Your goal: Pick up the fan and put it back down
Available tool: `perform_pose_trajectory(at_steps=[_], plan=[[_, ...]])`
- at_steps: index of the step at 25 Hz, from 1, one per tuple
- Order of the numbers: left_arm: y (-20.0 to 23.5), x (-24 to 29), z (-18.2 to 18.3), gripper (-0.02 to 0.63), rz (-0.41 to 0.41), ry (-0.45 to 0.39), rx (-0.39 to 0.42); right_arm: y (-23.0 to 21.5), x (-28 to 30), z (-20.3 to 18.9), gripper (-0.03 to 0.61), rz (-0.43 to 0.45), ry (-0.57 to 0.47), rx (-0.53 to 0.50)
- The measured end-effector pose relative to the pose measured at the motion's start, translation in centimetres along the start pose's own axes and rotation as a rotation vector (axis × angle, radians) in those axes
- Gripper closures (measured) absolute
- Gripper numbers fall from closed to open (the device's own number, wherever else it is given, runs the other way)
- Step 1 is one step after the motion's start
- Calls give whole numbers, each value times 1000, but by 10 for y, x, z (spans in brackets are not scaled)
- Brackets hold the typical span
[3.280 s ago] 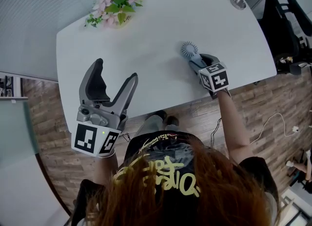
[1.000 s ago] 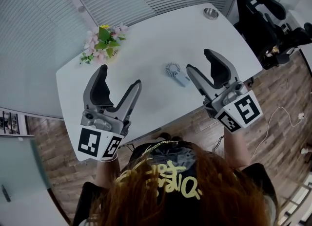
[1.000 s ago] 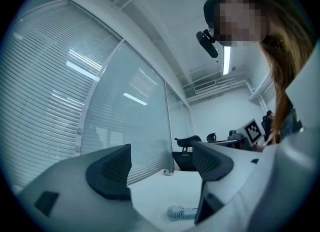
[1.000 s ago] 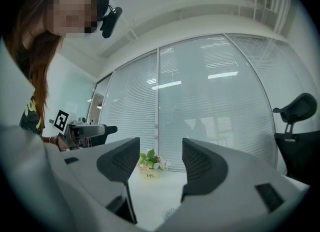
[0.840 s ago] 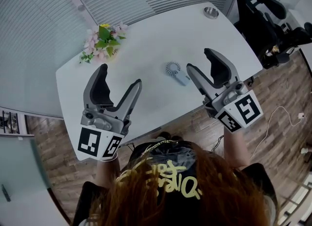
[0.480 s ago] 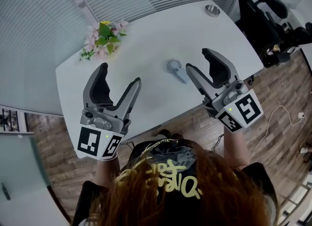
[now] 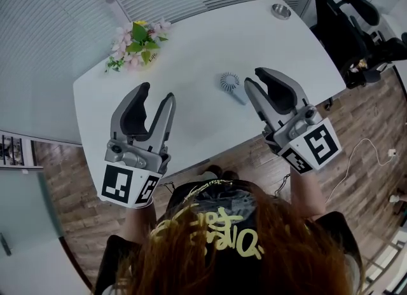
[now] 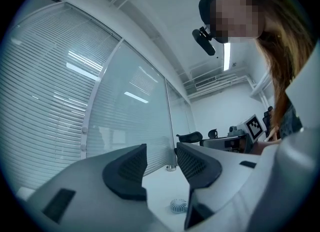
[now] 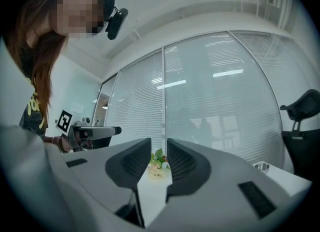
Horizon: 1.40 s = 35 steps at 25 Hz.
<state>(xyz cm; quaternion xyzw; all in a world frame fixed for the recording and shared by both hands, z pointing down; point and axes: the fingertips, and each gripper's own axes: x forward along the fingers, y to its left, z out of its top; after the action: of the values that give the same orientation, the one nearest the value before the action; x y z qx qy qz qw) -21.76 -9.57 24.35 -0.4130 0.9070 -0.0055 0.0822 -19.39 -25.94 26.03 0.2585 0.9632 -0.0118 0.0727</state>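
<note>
Head view: the little fan (image 7: 229,82) looks light and hard; grab its handle. The left gripper (image 7: 157,94) and right gripper (image 7: 256,78) have just been closing, half apart, with nothing between.

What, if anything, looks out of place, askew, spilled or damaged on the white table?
Nothing stands out. The handheld fan lies flat on the white table; the flower pot stands upright at the far left corner, the small metal dish at the far right. No spill or damage shows.

an office meeting room: a white rounded table (image 7: 191,65), glass partition walls with grey slatted blinds (image 7: 57,27), black swivel office chairs (image 7: 356,39), and a brown wood-plank floor (image 7: 356,135).
</note>
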Motion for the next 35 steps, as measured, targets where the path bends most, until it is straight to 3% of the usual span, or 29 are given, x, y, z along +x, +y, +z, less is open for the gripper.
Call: perform_pose_trajectory(at_steps=[2,8,16,23,35], plan=[[1,-1,0,453,5,0,2,1,1,-1,510,7,3,9],[-1,-5,-1,522,19,4,1,5,2,-6,552,31,14,27],[2,-8,-3,619,33,1,-13,9,6,-10,562,51,20,35],[-2,-3,-7,621,6,16,-15,14,9,-10,575,89,23,25],[-2,1,-7,621,0,12,-13,10,8,-11,575,80,30,4]])
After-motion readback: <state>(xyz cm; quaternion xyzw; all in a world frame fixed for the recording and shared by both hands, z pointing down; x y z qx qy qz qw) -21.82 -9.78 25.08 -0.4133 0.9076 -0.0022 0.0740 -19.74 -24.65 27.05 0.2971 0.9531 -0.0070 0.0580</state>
